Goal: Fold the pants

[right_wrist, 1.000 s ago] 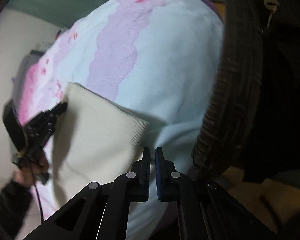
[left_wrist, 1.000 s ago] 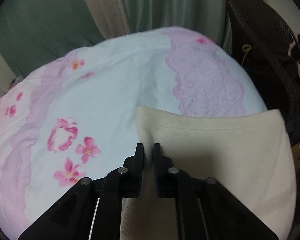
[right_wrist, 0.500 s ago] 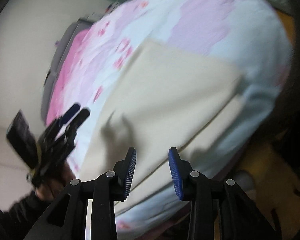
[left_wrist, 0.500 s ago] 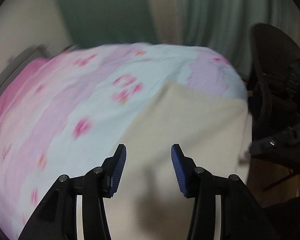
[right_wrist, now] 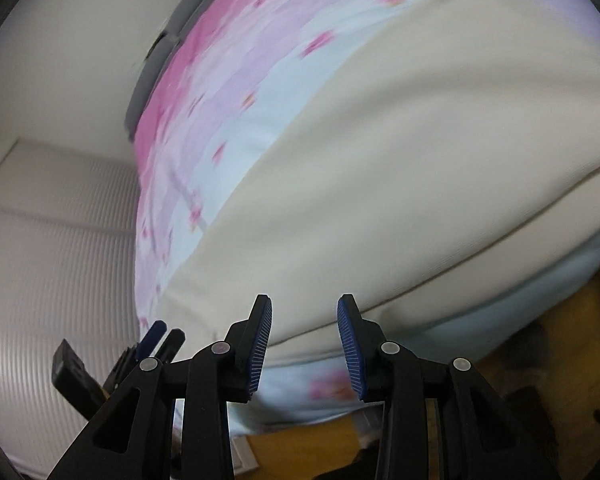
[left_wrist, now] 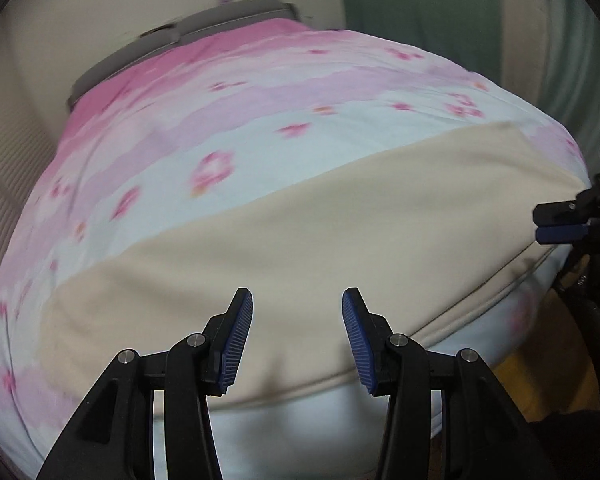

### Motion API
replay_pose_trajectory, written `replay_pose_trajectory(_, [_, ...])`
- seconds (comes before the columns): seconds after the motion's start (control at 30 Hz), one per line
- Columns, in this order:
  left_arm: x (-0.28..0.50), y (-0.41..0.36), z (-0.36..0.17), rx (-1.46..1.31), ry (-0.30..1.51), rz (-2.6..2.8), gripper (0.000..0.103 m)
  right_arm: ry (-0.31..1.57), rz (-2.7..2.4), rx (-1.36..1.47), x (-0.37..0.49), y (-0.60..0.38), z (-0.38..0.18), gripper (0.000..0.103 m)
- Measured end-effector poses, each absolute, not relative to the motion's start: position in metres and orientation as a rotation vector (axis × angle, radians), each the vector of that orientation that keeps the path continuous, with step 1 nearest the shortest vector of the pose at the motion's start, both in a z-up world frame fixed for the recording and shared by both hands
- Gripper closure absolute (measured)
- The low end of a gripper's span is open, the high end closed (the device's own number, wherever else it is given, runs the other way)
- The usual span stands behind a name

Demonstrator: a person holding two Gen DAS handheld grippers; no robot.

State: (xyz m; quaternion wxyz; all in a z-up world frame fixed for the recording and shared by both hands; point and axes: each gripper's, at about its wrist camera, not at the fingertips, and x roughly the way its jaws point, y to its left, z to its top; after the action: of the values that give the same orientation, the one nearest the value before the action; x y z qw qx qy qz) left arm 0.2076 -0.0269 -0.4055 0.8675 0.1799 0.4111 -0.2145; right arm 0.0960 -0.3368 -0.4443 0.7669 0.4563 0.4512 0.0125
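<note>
On the bed, along its near edge, we see the cream pants (left_wrist: 332, 236) lying flat as a long folded band across a bedspread (left_wrist: 260, 120) printed with pink flowers on pale blue and lilac. In the left wrist view, we find the left gripper (left_wrist: 297, 338) at the bottom of the frame, its two fingers spread wide apart with the ribbed blue pads (left_wrist: 236, 344) facing each other and nothing between them; it hangs just above the near hem of the pants, apart from the cloth. At the right edge of the same view we note the tips of the right gripper (left_wrist: 560, 222), one black finger and one blue pad, close beside the far end of the pants; whether they touch the cloth we cannot tell. In the right wrist view, the right gripper (right_wrist: 305, 338) likewise shows its fingers parted, blue pads (right_wrist: 260, 344) exposed, holding nothing, and poised over the lower edge of the pants (right_wrist: 400, 168) where a seam line runs along the hem. To the lower left of that view we see the left gripper (right_wrist: 160, 334) as a dark shape with fingertips pointing toward the bed. Behind the bed we mark a grey headboard (left_wrist: 188, 36) against a pale wall (left_wrist: 80, 20), and a green curtain (left_wrist: 420, 0) at the upper right. Both views are somewhat blurred.
</note>
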Motion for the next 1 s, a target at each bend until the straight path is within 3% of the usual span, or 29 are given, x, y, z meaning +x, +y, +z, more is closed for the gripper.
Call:
replay_pose_trajectory(0.3, [0.213,0.098,-0.435,0.358,0.822,-0.443,0.056,0.905,-0.097,1.173,0.107,-0.214,-0.470,0.067])
replay_pose_trajectory(0.67, [0.211,0.104,-0.461,0.324,0.828,-0.504,0.056,0.837,-0.234,1.247,0.110,-0.211,-0.498,0.067])
replay_pose_trajectory(0.7, [0.211,0.104,-0.461,0.323,0.827,-0.504,0.056,0.826,-0.229,1.257,0.112,-0.209,-0.498,0.071])
replay_pose_trajectory(0.73, [0.212,0.105,-0.460,0.319,0.827,-0.506,0.056,0.827,-0.220,1.257,0.115,-0.207,-0.498,0.090])
replay_pose_trajectory(0.77, [0.213,0.107,-0.460,0.318,0.827,-0.503,0.056,0.831,-0.205,1.250,0.113,-0.205,-0.497,0.094])
replay_pose_trajectory(1.0, [0.216,0.125,-0.459,0.330,0.821,-0.484,0.056,0.833,-0.194,1.186,0.098,-0.184,-0.477,0.098])
